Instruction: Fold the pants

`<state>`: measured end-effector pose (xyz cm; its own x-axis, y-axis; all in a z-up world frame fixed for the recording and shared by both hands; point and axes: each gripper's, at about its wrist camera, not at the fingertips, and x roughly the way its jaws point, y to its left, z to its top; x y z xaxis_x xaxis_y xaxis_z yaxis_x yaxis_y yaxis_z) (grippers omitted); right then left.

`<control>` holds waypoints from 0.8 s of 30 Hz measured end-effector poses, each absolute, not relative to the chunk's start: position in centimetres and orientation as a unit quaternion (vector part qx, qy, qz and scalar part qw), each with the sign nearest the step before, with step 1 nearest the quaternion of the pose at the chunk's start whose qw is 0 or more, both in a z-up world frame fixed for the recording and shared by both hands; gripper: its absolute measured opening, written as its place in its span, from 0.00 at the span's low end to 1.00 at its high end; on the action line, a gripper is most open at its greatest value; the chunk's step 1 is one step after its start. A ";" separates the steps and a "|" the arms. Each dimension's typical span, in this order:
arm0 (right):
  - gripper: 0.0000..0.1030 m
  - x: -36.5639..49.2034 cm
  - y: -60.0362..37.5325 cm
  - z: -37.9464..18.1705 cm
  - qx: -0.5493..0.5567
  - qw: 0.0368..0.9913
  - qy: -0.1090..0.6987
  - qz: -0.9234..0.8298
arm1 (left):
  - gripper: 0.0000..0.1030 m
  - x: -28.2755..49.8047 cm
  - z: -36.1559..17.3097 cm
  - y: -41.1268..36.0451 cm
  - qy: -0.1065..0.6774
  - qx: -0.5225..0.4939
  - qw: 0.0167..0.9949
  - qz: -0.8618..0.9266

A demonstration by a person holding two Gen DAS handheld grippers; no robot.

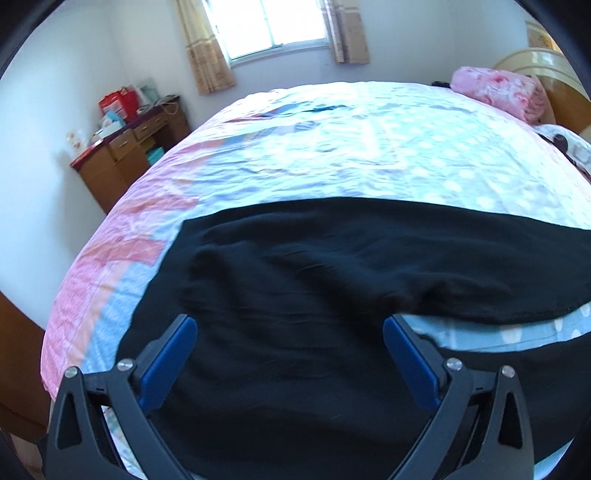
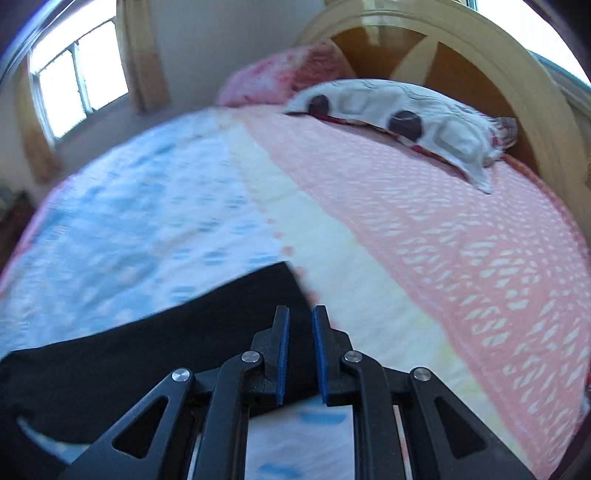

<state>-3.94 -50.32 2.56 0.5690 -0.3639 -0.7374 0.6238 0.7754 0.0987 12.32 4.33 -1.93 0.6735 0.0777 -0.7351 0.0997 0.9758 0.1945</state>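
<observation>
So the left tongs are spread wide apart at the bottom of the left wrist view, blue pads on either side, nothing between them but the black pants lying underneath. The right tongs sit at the bottom middle of the right wrist view with the pads nearly together, just a narrow gap, and honestly I can't tell if any fabric is pinched in there. They're right over a corner edge of the pants.

The pants lie spread across the near part of the bed, on a blue, white and pink patterned cover. Further out, there's a pink blanket at the upper right, a wooden dresser at the left wall, and a curtained window up top. In the right wrist view a white pillow rests by the headboard.
</observation>
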 end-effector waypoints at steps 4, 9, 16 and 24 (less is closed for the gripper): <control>0.14 -3.5 -45.6 3.7 0.180 0.891 0.359 -0.211 | 1.00 13.0 -2.2 1.9 0.408 0.123 0.905 -0.012; 0.14 -1.3 -37.6 3.9 0.127 0.913 0.362 -0.141 | 1.00 14.0 -2.5 -0.3 0.401 0.140 0.905 -0.009; 0.15 1.0 -33.1 1.5 0.194 0.904 0.365 -0.111 | 1.00 14.5 -3.0 -1.3 0.395 0.153 0.906 -0.016; 0.15 1.8 -29.4 0.0 0.233 0.888 0.389 -0.083 | 1.00 15.2 -3.3 -0.9 0.406 0.140 0.903 -0.037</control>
